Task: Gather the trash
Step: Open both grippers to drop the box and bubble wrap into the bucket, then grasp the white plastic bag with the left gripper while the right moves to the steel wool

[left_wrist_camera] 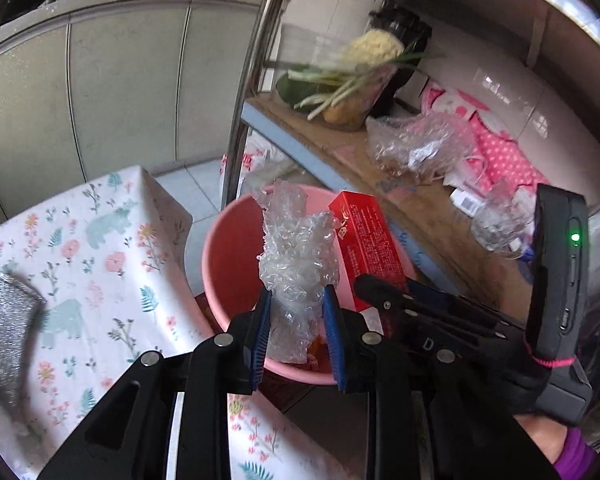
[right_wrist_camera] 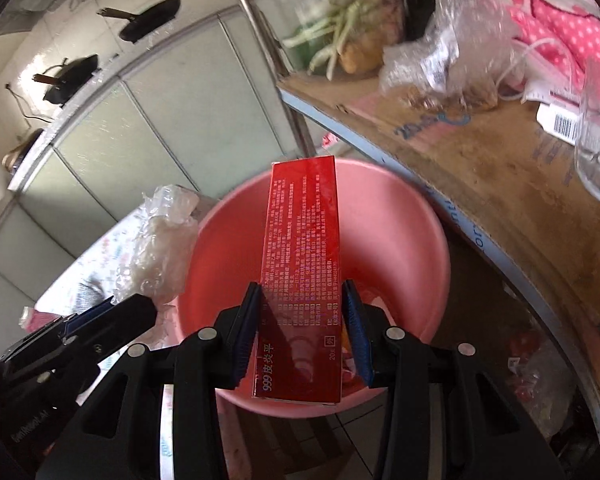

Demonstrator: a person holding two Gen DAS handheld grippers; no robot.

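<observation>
My left gripper (left_wrist_camera: 296, 300) is shut on a crumpled clear bubble wrap (left_wrist_camera: 294, 256) and holds it over the pink bin (left_wrist_camera: 228, 256). My right gripper (right_wrist_camera: 302, 296) is shut on a red carton box (right_wrist_camera: 302, 240) and holds it above the same pink bin (right_wrist_camera: 404, 240). In the left wrist view the red box (left_wrist_camera: 366, 240) and the right gripper (left_wrist_camera: 384, 292) show just to the right of the wrap. In the right wrist view the bubble wrap (right_wrist_camera: 164, 240) and the left gripper (right_wrist_camera: 124, 312) show at the left of the bin.
A table with a floral cloth (left_wrist_camera: 96, 248) holds a grey sponge (left_wrist_camera: 8, 320) at the left. A metal-legged shelf (right_wrist_camera: 480, 168) at the right carries plastic bags (right_wrist_camera: 440, 60), green onions (right_wrist_camera: 340, 28) and pink packs. Grey cabinets (left_wrist_camera: 100, 92) stand behind.
</observation>
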